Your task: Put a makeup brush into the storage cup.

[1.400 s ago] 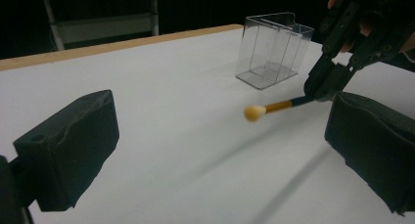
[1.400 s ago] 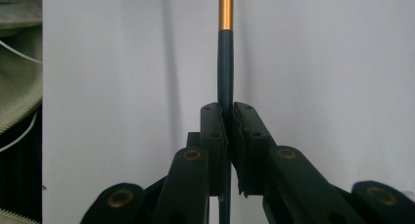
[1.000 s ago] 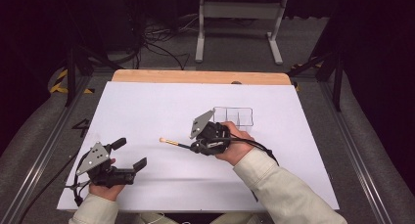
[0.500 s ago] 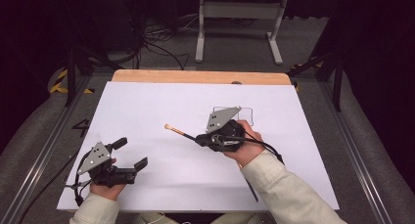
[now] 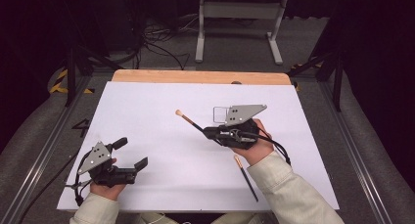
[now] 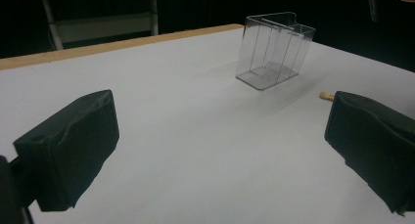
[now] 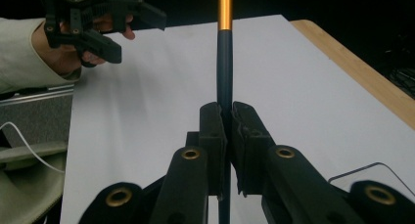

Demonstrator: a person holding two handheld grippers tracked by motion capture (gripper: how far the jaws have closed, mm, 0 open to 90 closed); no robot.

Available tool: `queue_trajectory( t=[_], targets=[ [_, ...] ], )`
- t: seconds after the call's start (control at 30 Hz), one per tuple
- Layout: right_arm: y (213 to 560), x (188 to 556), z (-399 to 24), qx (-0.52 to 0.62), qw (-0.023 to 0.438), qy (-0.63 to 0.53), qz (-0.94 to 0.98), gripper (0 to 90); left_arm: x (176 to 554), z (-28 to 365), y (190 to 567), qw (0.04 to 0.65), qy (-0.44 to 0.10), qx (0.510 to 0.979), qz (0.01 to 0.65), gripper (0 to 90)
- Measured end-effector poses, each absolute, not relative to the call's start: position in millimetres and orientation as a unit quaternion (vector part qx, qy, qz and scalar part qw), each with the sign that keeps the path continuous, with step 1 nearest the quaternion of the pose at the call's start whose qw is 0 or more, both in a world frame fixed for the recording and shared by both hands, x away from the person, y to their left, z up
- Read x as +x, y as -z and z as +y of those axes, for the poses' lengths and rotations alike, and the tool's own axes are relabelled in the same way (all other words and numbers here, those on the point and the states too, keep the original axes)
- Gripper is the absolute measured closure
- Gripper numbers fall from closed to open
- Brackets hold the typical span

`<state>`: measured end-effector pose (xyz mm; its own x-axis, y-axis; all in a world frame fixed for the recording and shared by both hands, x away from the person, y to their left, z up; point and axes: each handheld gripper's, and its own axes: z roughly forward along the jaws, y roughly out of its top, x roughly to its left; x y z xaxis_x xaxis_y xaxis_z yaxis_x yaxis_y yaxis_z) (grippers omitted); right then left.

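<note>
A slim black brush [image 5: 192,123] with an orange ferrule and pale tip is clamped in the right tool [image 5: 209,133], raised over the middle of the white surface [image 5: 147,111], pointing toward its far-left corner.

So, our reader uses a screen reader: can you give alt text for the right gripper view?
The right claw is shut on a thin black brush handle with an orange band, pointing away over a white table. Farther off, a hand holds the left claw, open.
</note>
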<state>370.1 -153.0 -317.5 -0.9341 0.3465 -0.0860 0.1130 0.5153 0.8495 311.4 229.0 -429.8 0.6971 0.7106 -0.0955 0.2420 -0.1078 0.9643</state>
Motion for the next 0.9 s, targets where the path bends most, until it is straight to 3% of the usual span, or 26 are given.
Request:
queue_trajectory(
  t=[0.9],
  targets=[
    [325, 371, -211, 0.175, 0.201, -0.624, 0.735, 83.7, 312, 229, 430, 0.579, -0.202, 0.717, 0.332, 0.4]
  ],
)
